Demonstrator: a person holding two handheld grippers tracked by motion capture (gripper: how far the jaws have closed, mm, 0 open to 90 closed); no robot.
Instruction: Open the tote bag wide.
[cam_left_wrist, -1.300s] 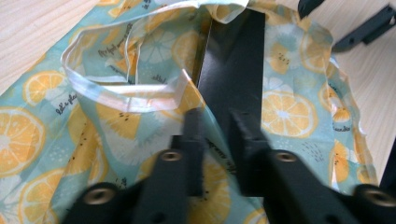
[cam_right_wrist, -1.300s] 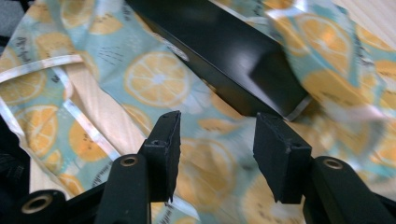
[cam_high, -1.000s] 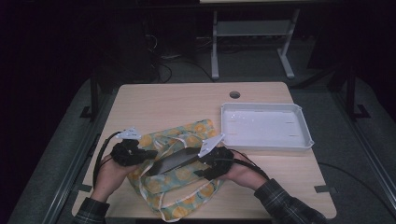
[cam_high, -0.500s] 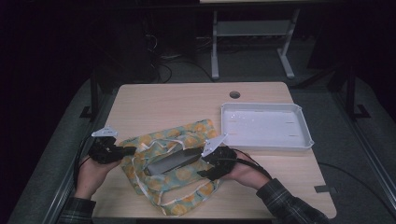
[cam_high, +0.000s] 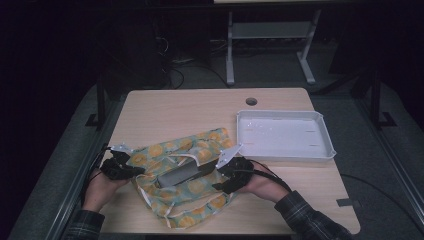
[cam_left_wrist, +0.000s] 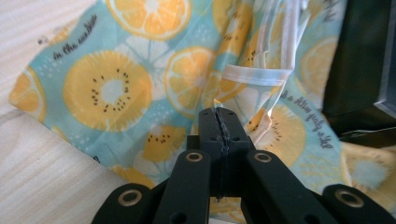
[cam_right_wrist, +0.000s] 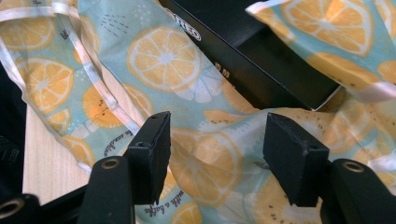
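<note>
A cloth bag (cam_high: 200, 187) printed with orange slices lies on the wooden table (cam_high: 190, 112), a dark box (cam_high: 182, 174) showing in its opening. My left gripper (cam_high: 136, 170) is at the bag's left end, jaws shut on a fold of the cloth (cam_left_wrist: 112, 88), which tents up to the tips of this gripper (cam_left_wrist: 218, 114). My right gripper (cam_high: 220, 179) is at the bag's right side and stands open. In the right gripper view this gripper (cam_right_wrist: 217, 126) hovers over the cloth (cam_right_wrist: 163, 56), pads apart from it, having just been opening. The box (cam_right_wrist: 247, 51) lies just beyond.
A white tray (cam_high: 327, 145) stands on the table to the right of the bag. A round cable hole (cam_high: 251, 101) is near the far edge. The table's left edge is close to my left hand (cam_high: 97, 187). Dark floor and a metal frame lie behind.
My left gripper has moved left toward the table's edge and a little lower, drawing the bag's left end out with it. The right hand has stayed where it was.
</note>
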